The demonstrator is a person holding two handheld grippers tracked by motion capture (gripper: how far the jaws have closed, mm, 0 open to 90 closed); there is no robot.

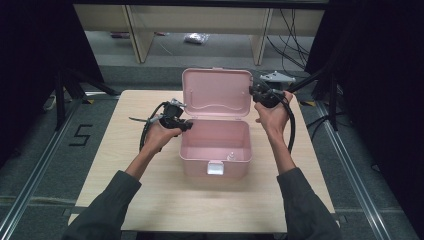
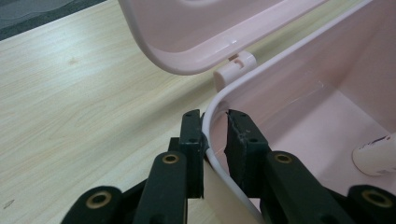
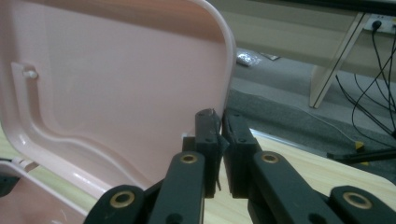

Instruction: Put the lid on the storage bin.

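Pinching the left wall of the pink plastic box (image 2: pixel 303 116), the left tongs (image 2: pixel 215 122) have one jaw outside the white-edged rim and one inside, closed down on it; judging by that hold, they steady the box on the pale wooden surface (image 1: pixel 150 195) while the lid is worked. The right tongs (image 3: pixel 220 122) stand with their jaws all but together, nothing visibly caught between them, just beside the right edge of the raised pink lid (image 3: pixel 116 84); whether a jaw touches that edge I cannot tell. The lid stands upright behind the open box, which sits mid-surface with its white front latch (image 1: pixel 215 168) toward the person. From the high view the whole layout reads: the left tongs (image 1: pixel 186 125) at the box's left rim, the right tongs (image 1: pixel 253 92) up at the lid's right top corner. The left gripper view adds the white hinge lug (image 2: pixel 236 67) and a small white object (image 2: pixel 376 156) lying on the box floor. The right gripper view gives the lid's ribbed inner face and the grey floor beyond.
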